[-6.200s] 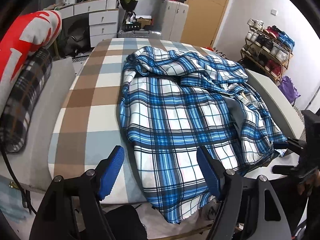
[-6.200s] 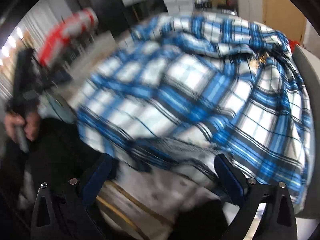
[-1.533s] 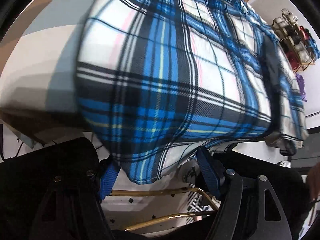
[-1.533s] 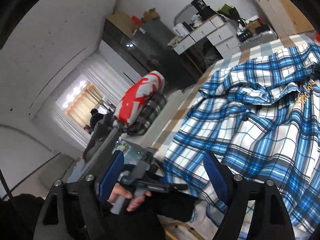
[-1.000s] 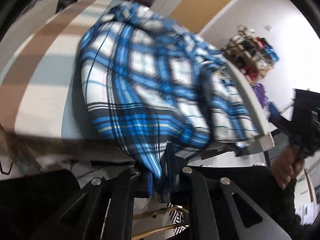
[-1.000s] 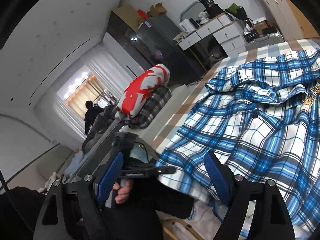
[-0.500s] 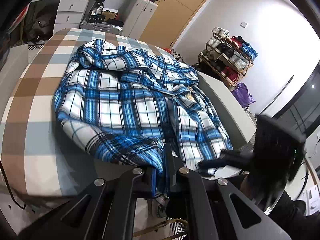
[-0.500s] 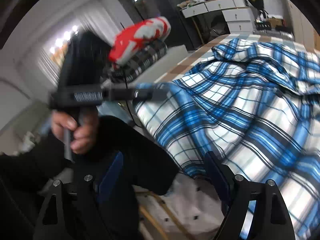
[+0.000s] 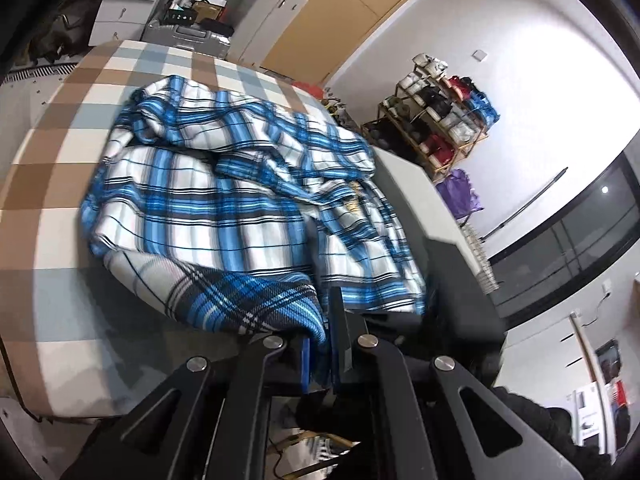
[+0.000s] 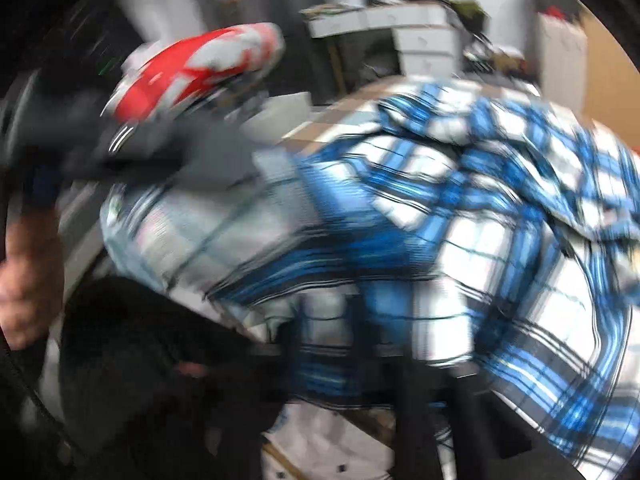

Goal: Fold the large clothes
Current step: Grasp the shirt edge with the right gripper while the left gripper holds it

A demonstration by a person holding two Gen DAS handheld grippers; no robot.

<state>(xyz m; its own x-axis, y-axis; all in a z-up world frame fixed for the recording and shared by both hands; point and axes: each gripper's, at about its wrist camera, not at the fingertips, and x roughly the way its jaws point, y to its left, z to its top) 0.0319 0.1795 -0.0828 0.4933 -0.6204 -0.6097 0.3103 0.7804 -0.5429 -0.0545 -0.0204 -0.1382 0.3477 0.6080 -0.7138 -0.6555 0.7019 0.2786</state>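
The blue plaid shirt (image 9: 240, 208) lies crumpled on the bench (image 9: 52, 184), whose cover is checked in brown, grey and white. Taking the shirt as the landmark: its bulk sits toward the far and right part of the checked cover, with bare checks showing to its left and along the near edge. Its near hem is lifted off the cover and drawn toward the camera, turned over so the darker weave faces up.

The left tool (image 9: 320, 360) is clenched on that near hem corner: the blue pads press together with a fold of plaid cloth caught between them, just off the shirt's near edge.

The right tool (image 10: 326, 344) appears in a heavily blurred view. Its fingers stand close together at the shirt's near hem, clenched, and plaid cloth seems to run between them, though the blur leaves the grip itself uncertain.

In that same view, to the left of the shirt, a hand (image 10: 20, 280) holds the dark body of the left tool. Beyond the shirt's left side sits a red and white bundle (image 10: 192, 68). To the right of the shirt, against the wall, stands a shoe rack (image 9: 440, 112).
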